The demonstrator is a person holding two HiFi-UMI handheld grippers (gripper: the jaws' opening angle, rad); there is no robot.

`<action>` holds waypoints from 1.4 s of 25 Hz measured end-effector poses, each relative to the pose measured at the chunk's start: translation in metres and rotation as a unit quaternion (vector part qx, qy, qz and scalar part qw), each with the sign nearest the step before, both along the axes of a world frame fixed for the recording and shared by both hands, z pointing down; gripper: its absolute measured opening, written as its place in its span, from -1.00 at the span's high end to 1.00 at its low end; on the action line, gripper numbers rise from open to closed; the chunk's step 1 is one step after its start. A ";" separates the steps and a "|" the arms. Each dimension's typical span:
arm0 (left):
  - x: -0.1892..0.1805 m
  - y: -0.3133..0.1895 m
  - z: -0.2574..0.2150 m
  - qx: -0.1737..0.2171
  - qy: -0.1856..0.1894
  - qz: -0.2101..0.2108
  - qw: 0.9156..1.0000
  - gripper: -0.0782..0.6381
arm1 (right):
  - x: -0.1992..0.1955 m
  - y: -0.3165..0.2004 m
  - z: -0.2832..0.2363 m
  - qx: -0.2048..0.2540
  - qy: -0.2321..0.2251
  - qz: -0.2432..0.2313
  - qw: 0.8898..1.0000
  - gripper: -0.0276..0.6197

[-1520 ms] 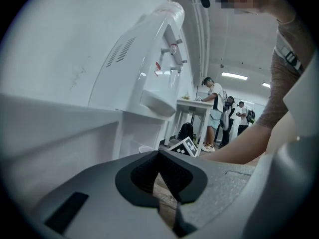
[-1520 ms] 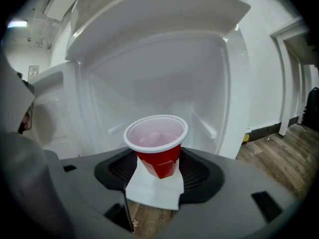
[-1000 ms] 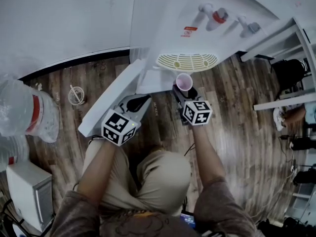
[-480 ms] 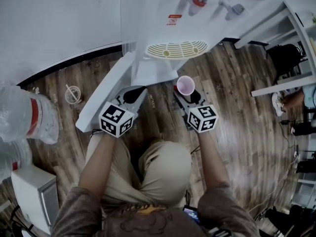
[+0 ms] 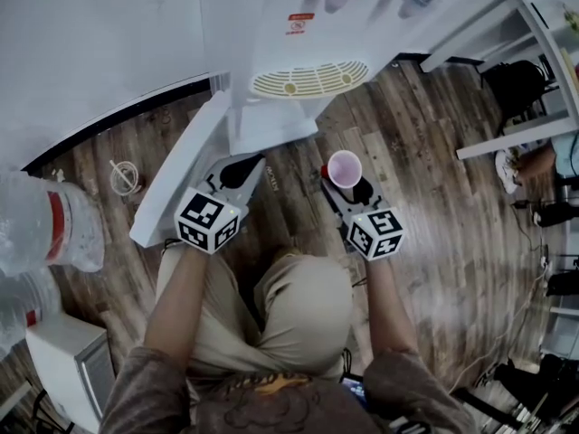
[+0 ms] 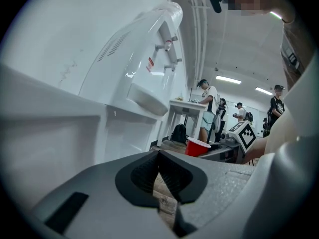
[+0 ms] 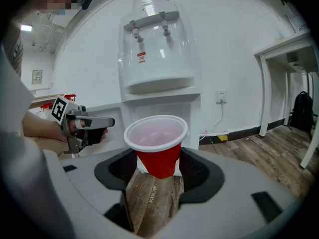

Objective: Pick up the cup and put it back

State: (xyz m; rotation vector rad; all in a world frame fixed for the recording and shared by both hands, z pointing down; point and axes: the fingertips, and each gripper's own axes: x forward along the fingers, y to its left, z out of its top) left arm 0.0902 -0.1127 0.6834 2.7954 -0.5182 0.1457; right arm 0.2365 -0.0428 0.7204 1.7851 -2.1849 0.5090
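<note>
Head view: right gripper [image 5: 348,186] fingers clamp the red cup [image 5: 344,167], which stands upright above the wooden floor [image 5: 434,197], at 5 o'clock from the water dispenser [image 5: 298,57].
Left gripper view: left gripper [image 6: 158,156] fingers closed together with nothing between them; cup at 3 o'clock.
Right gripper view: cup centred between the fingers; water dispenser at 12 o'clock.

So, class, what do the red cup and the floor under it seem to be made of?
The cup: probably thin plastic, glossy red outside, white inside, with a rolled rim. The floor: wood or wood-look laminate, low sheen; grain and plank seams show.
</note>
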 end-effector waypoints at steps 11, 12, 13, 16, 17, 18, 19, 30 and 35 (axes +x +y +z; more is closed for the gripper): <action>0.003 0.006 -0.002 0.018 -0.009 0.011 1.000 0.78 | 0.002 0.014 0.003 -0.004 -0.019 0.016 1.000 0.09; 0.004 0.008 -0.003 0.020 -0.010 0.013 1.000 0.78 | 0.003 0.015 0.004 -0.005 -0.019 0.016 1.000 0.09; 0.005 0.009 -0.003 0.022 -0.010 0.015 1.000 0.78 | 0.003 0.016 0.004 -0.005 -0.019 0.016 1.000 0.09; 0.006 0.012 -0.004 0.023 -0.010 0.020 0.999 0.78 | 0.002 0.018 0.005 -0.007 -0.022 0.017 1.000 0.09; 0.005 0.012 -0.005 0.023 -0.010 0.020 0.999 0.78 | 0.002 0.018 0.006 -0.008 -0.023 0.018 1.000 0.09; 0.004 0.011 -0.005 0.024 -0.011 0.019 0.999 0.78 | 0.002 0.019 0.006 -0.008 -0.024 0.018 1.000 0.09; 0.003 0.011 -0.006 0.024 -0.011 0.018 0.999 0.78 | 0.002 0.020 0.006 -0.008 -0.025 0.019 0.999 0.09; 0.001 0.015 -0.013 0.032 -0.010 0.021 0.999 0.78 | -0.001 0.002 0.012 -0.011 -0.024 0.003 1.000 0.09; -0.001 0.017 -0.015 0.035 -0.009 0.023 0.999 0.78 | -0.014 -0.027 0.021 -0.014 -0.015 -0.028 0.999 0.09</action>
